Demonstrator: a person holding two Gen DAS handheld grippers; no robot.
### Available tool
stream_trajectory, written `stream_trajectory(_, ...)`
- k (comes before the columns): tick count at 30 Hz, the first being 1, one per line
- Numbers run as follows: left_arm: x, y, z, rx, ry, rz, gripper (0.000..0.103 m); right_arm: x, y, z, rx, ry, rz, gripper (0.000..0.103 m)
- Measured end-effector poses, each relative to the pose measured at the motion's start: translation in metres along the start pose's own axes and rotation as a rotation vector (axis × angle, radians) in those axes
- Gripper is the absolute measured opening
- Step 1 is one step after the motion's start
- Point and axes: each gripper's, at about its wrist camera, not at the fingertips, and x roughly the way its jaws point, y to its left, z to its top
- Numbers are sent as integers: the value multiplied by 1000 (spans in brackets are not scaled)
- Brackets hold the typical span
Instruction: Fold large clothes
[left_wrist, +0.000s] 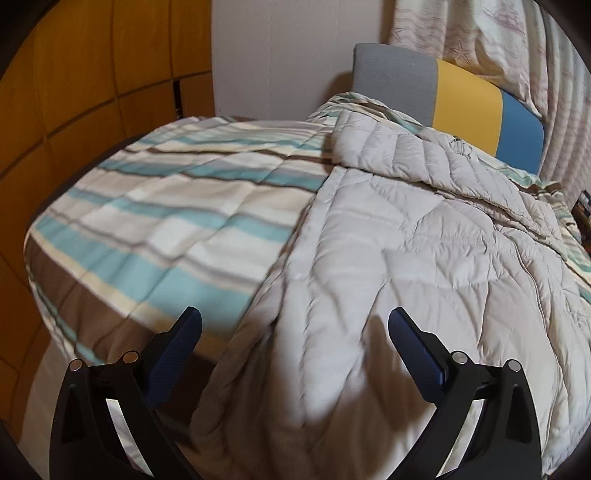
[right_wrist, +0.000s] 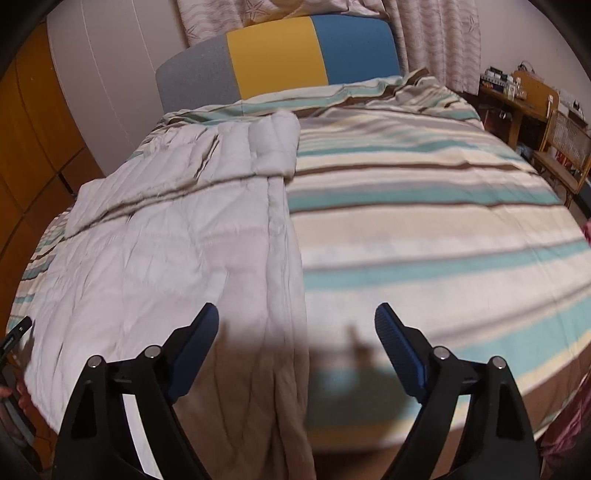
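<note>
A large light-grey quilted down coat (left_wrist: 406, 240) lies spread lengthwise on a bed with a striped cover (left_wrist: 166, 206). Its sleeve lies folded across its far end. In the right wrist view the coat (right_wrist: 177, 229) covers the bed's left part, and its near end hangs over the bed's front edge. My left gripper (left_wrist: 295, 321) is open and empty, hovering above the coat's near left edge. My right gripper (right_wrist: 297, 317) is open and empty, above the coat's near right edge. Neither gripper touches the cloth.
The striped cover (right_wrist: 424, 229) stretches to the right of the coat. A grey, yellow and blue headboard (right_wrist: 280, 59) stands at the far end under curtains (right_wrist: 436, 40). Wooden wardrobe doors (left_wrist: 74, 74) stand on the left. A cluttered desk (right_wrist: 517, 99) and a chair (right_wrist: 565, 147) stand at the right.
</note>
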Motion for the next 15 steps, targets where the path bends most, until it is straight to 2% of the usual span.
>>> stream_trajectory(2,-5,5,-6,-17,8,-34,96,-7,-1,-11,-2,14,17,82)
stream_trajectory(8,-14,5,-29,-4,34,-102,95,-13,-1,-41,15,70,63,80)
stream_trajectory(10,-16,2,-37,3,40,-121,89,-11,0,-50,21,94,73,78)
stream_trajectory(15,-19,-4,-47,24,42,-147,78,-6,3,-60,42,105,133,58)
